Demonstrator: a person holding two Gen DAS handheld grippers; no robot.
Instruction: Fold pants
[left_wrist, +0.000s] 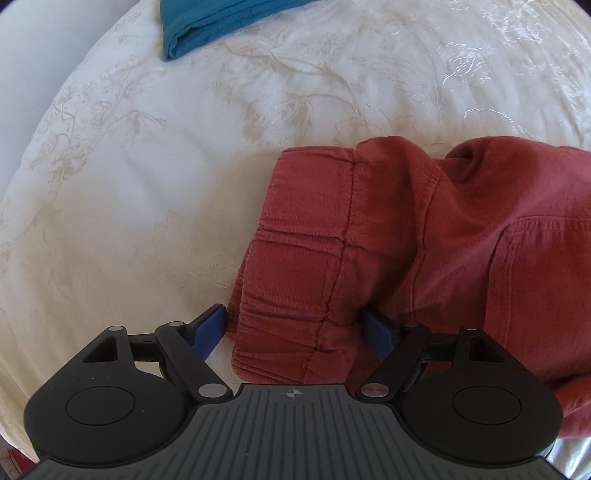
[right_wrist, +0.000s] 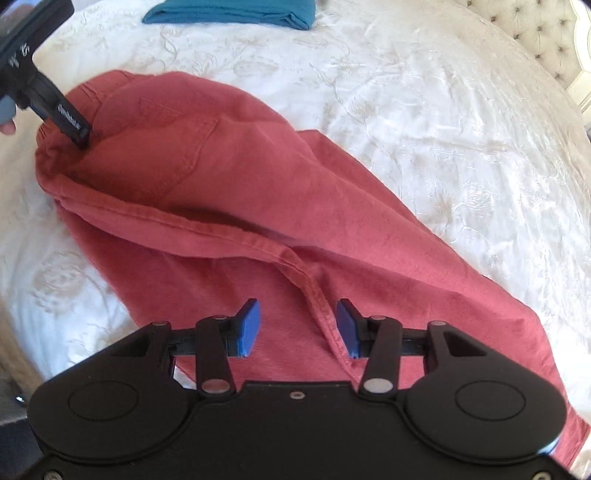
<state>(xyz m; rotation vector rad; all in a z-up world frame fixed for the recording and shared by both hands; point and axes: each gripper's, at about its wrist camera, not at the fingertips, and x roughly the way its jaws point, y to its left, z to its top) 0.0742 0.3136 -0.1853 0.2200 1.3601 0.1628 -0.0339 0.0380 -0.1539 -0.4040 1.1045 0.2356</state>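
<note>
— Bedspread (left_wrist: 147, 184), white with a pale embroidered flower pattern, fills the space left of the left claw (left_wrist: 295, 328). What is that claw doing?

— Its blue pads stand wide on either side of the elastic waistband of the red pants (left_wrist: 406, 240). The left pad (left_wrist: 210, 326) sits just beside the band's edge; the right one is partly tucked under a fold, so I cannot tell whether it presses the cloth. The jaws look parted, not clamped.

— And ahead of it?

— A folded teal garment (left_wrist: 207, 26) lies well beyond the claw on the bed.

— Now the right claw (right_wrist: 298, 328)?

— Jaws parted about halfway, nothing pinched. It hovers over the pants' leg (right_wrist: 258, 206), a seam running up between the pads without touching either.

— Where are the pants from there?

— Spread on the bed, from the waist far ahead-left, where the other claw meets it, down under this claw and off to its right. A tufted headboard (right_wrist: 546, 33) shows far ahead-right.
</note>
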